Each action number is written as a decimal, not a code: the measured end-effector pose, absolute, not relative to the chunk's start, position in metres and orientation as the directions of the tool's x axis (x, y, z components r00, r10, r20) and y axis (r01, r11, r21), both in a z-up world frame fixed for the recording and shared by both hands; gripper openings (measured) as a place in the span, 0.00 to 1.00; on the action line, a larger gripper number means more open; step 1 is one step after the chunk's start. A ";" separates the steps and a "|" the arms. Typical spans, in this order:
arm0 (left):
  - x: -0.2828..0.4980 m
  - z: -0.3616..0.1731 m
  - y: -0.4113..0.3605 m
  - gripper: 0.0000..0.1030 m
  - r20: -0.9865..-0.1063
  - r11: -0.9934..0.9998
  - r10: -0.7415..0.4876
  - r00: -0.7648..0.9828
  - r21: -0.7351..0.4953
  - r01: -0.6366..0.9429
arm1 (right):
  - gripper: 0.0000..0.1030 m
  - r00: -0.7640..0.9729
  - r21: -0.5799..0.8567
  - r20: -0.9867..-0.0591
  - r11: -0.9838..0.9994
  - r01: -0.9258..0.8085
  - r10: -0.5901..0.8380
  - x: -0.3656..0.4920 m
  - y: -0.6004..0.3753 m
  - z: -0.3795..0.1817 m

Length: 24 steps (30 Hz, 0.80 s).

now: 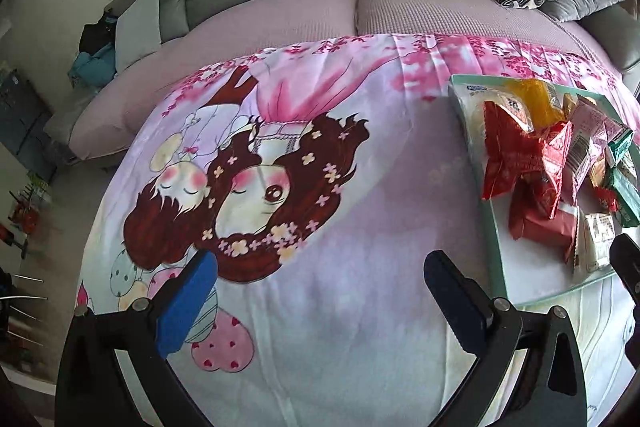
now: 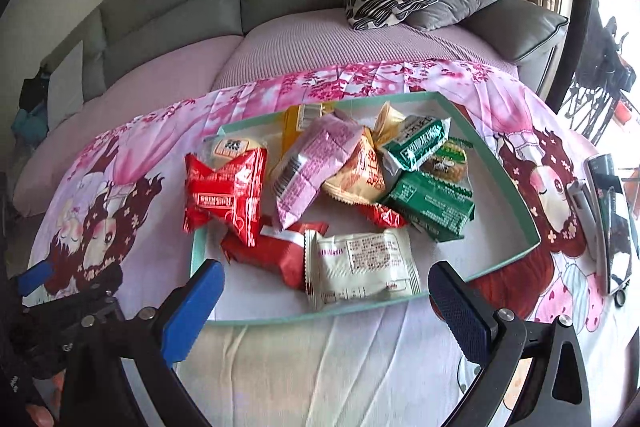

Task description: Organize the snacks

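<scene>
Now | both grippers' fingers spread, empty | we square right gripper onto white packet, tray 6 o'clock | left gripper waits

Left gripper & right gripper: black angular frames w/ silver screws, blue textured pads on fingers, triangular cutouts in arms.

In the left wrist view the printed cloth lies bare through the centre and lower left, open passage for the left claw. The tray fills the middle of the right wrist view, its snack packets heaped tight; bare floor shows only at its right end. A phone blocks the right edge
</scene>
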<state>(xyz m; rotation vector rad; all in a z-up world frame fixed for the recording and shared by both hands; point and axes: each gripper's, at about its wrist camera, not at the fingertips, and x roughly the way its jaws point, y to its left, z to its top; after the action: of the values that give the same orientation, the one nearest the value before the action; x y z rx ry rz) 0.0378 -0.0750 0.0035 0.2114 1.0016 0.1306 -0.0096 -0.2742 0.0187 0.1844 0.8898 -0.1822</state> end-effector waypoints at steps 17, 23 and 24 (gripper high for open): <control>0.047 -0.006 -0.072 1.00 -0.847 0.978 0.181 0.500 0.211 0.003 | 1.00 0.594 0.088 -0.801 0.968 0.235 -0.072 -0.003 -0.278 0.013; 0.048 -0.007 -0.074 1.00 -0.851 0.978 0.178 0.495 0.211 0.010 | 1.00 0.585 0.088 -0.808 0.967 0.238 -0.071 -0.001 -0.279 0.011; 0.048 -0.008 -0.074 1.00 -0.851 0.978 0.178 0.494 0.211 0.010 | 1.00 0.585 0.089 -0.808 0.967 0.239 -0.070 -0.001 -0.280 0.010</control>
<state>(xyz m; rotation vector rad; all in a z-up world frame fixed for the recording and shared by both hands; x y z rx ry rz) 0.0483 -0.0738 -0.0077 0.1977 1.0511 0.1026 -0.0013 -0.2799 0.0104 0.1965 0.9305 -0.1815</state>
